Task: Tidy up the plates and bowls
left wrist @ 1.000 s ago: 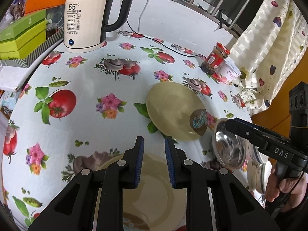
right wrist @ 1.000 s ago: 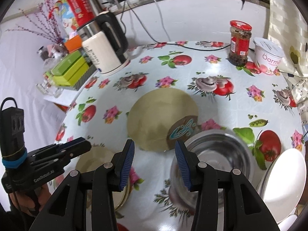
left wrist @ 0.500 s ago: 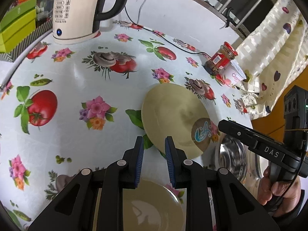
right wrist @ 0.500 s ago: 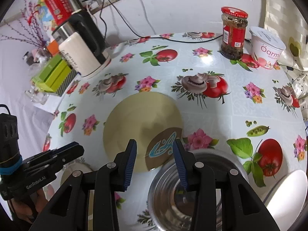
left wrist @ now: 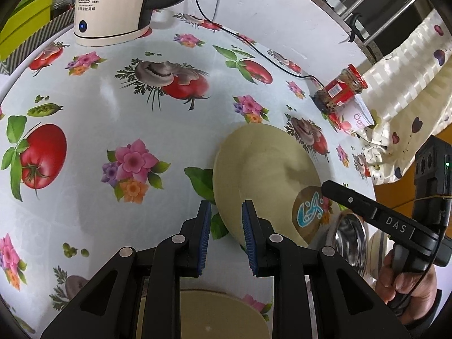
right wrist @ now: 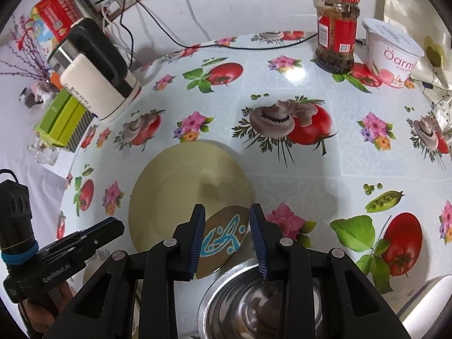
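A beige plate [left wrist: 265, 175] with a brown and blue emblem lies flat on the flowered tablecloth; it also shows in the right wrist view [right wrist: 183, 195]. My left gripper [left wrist: 226, 226] is open and empty, its fingertips over the plate's near left rim. My right gripper [right wrist: 227, 226] is open and empty, over the emblem edge of the plate. A steel bowl [right wrist: 260, 305] sits just under the right gripper; it also shows in the left wrist view [left wrist: 349, 240]. A second beige plate [left wrist: 220, 313] lies below the left gripper. A white dish [right wrist: 429, 308] is at the right edge.
A cream kettle [left wrist: 113, 2] with its cord stands at the back left, beside green boxes [right wrist: 63, 118]. A red-lidded jar [right wrist: 336, 31] and a yoghurt tub [right wrist: 392, 53] stand at the back right. A patterned curtain [left wrist: 404, 84] hangs at the right.
Both grippers have moved forward over the table toward the emblem plate. The second beige plate and the steel bowl have slid lower in the views. Both stay open.
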Demonstrator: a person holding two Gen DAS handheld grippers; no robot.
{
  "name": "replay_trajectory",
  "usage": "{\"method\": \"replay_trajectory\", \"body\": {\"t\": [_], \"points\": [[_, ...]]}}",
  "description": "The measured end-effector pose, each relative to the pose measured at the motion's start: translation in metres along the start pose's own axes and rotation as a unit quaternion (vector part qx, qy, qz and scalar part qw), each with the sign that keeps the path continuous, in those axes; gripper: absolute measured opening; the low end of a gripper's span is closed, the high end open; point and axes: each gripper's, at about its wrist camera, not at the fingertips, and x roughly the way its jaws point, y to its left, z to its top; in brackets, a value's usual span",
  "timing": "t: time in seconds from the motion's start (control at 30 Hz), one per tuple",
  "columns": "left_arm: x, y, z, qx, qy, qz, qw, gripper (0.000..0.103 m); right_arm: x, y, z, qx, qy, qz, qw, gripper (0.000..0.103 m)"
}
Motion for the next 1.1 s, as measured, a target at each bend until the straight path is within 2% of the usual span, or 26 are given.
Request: {"method": "replay_trajectory", "body": {"t": [0.43,0.57,0.73,1.1], "points": [[0.017,0.004,0.003,-0.010,0.019,-0.006,0.9997,0.024,0.021,-0.010,0.003,0.014,0.025,-0.001,1.000,0.028],[0.020,0.002,0.004,-0.006,0.022,-0.008,0.9997,0.024,0.025,-0.009,0.004,0.012,0.030,-0.001,0.999,0.023],[0.020,0.001,0.004,-0.001,0.021,-0.006,0.9998,0.024,0.027,-0.008,0.006,0.009,0.030,-0.005,0.999,0.019],[0.010,0.002,0.005,0.004,0.006,-0.004,1.0000,0.024,0.025,-0.005,0.006,0.008,0.026,0.000,1.000,0.019]]}}
